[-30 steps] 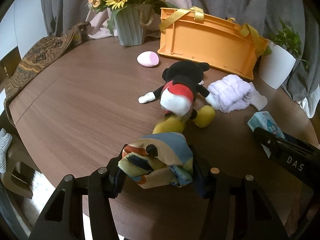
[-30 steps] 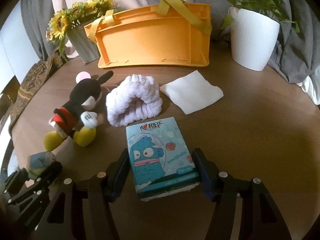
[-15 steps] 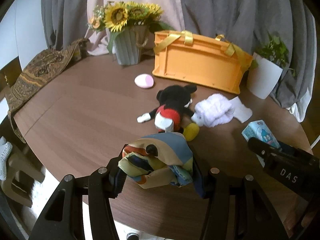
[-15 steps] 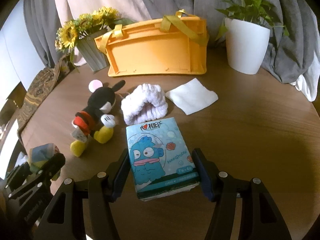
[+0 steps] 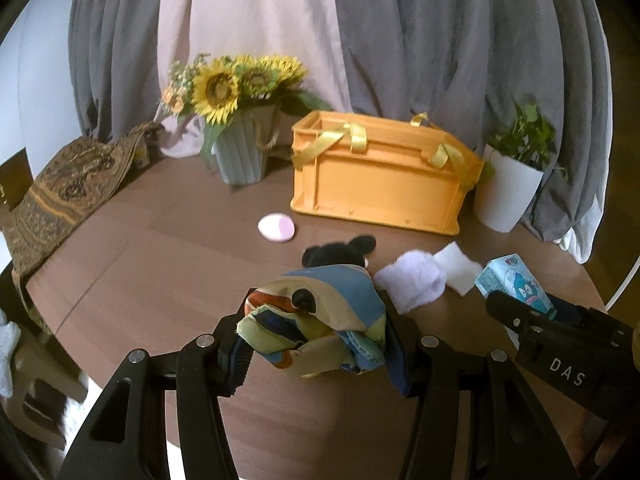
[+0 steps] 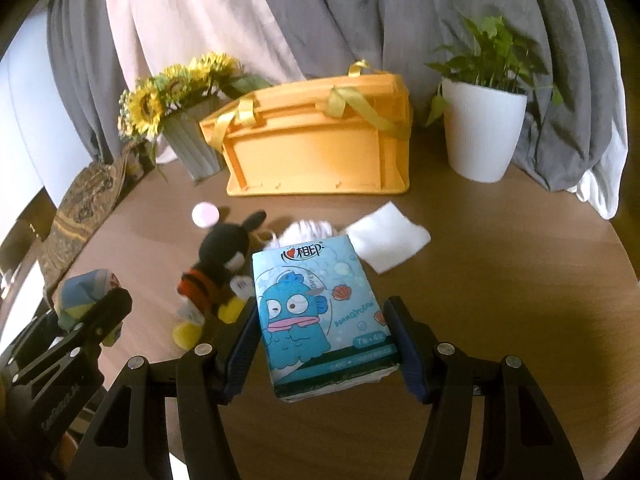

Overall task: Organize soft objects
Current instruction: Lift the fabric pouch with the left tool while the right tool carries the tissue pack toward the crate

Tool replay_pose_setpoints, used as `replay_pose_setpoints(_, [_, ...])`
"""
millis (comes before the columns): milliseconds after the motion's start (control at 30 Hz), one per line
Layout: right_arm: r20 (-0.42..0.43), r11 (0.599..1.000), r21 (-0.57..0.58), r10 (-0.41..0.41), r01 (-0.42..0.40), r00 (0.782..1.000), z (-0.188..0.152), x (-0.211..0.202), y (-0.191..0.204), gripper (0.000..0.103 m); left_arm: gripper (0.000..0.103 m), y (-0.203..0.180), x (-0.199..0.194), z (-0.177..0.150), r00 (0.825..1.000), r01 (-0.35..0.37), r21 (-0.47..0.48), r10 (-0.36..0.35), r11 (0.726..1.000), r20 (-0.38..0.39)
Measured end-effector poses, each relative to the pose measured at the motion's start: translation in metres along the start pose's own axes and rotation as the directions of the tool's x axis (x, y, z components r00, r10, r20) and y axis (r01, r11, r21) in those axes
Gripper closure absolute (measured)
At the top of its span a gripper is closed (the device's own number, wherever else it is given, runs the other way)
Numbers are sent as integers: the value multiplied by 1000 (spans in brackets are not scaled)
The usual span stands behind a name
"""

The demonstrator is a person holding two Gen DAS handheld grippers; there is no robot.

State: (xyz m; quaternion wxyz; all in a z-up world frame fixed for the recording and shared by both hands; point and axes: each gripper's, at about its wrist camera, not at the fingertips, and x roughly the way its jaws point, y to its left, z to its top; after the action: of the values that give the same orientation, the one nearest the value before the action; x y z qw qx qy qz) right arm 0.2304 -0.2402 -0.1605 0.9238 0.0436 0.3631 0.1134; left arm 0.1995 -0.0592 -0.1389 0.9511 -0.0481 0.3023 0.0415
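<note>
My left gripper (image 5: pixel 316 344) is shut on a bundled colourful cloth (image 5: pixel 316 320) and holds it above the round wooden table (image 5: pixel 160 264). My right gripper (image 6: pixel 326 344) is shut on a blue tissue pack (image 6: pixel 316 304), also lifted; the pack also shows in the left wrist view (image 5: pixel 512 284). The orange basket (image 5: pixel 380 180) with yellow handles stands at the back of the table, also in the right wrist view (image 6: pixel 316 148). A Mickey plush (image 6: pixel 220 276), a fluffy white cloth (image 5: pixel 416 284), a white napkin (image 6: pixel 388 242) and a pink-white puff (image 5: pixel 276 228) lie in front of the basket.
A sunflower vase (image 5: pixel 240 148) stands left of the basket and a white plant pot (image 6: pixel 480 132) to its right. A patterned brown cloth (image 5: pixel 68 184) drapes over the table's left edge. Grey and pink curtains hang behind.
Both grippers have risen and pulled back from the table with their loads; the basket, plush and cloths now look farther away and lower in both views.
</note>
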Motion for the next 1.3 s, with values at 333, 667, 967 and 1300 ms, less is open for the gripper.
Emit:
replay_pose_setpoints(333, [61, 999, 37, -29, 27, 998, 30, -6, 14, 40, 49, 9, 8, 41, 996, 71, 32, -73, 997, 47])
replay_pose_setpoints(667, [114, 996, 72, -70, 62, 991, 61, -9, 32, 40, 49, 22, 20, 81, 984, 147, 78, -154, 986, 87])
replay_pose_setpoints(967, [157, 987, 117, -129, 112, 979, 82, -9, 57, 40, 49, 41, 33, 114, 965, 233, 141, -247, 962, 91])
replay_pose_setpoints(1300, [208, 969, 174, -208, 173, 956, 97, -7, 78, 40, 49, 53, 45, 136, 950, 277, 189, -298, 942, 94])
